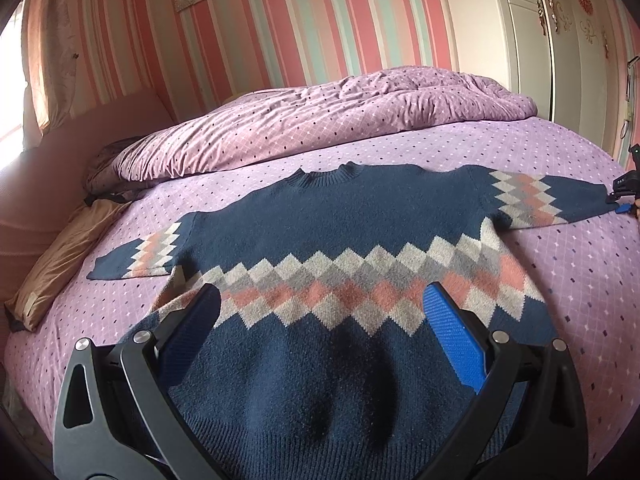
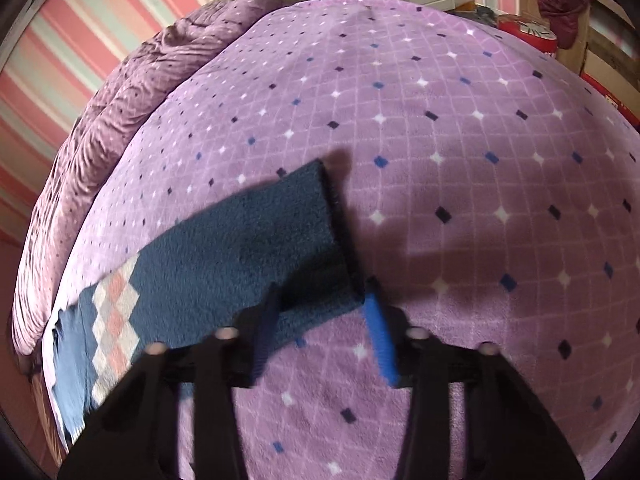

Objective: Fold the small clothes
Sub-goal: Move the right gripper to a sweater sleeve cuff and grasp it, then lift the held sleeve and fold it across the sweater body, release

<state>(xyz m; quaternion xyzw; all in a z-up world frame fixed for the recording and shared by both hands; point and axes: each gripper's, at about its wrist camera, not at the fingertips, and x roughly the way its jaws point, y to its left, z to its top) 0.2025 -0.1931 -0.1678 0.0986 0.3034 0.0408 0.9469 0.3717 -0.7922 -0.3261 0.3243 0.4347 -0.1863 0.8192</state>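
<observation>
sweater (image 1: 320,216), navy knit with a band of grey, cream and pink diamonds across the chest and on both sleeves, lies flat and face up on the bed (image 1: 580,280), collar toward the wall, both sleeves spread out to the sides. bed is covered by a purple sheet with a diamond grid; a rumpled quilt (image 1: 320,116) of matching pattern is heaped behind the collar, and a tan pillow (image 1: 64,256) sits at the bed's left edge. left gripper (image 1: 320,312) hangs over the lower body of the sweater near the hem, jaws spread wide, one blue pad (image 1: 456,344) visible on the right finger, nothing between them; contact with the knit cannot be confirmed. right gripper (image 2: 320,308) is at the cuff (image 2: 332,232) of the sweater's outstretched sleeve, seen at the far right edge of the left wrist view. its jaws are partly drawn in and straddle the near corner of the cuff, the dark finger lying over the knit and the blue pad just outside the cuff edge. right wrist view is motion-blurred; whether the pads actually press on the fabric cannot be told. striped pink wall (image 1: 280,32) and white wardrobe (image 1: 560,40) stand behind the bed.
</observation>
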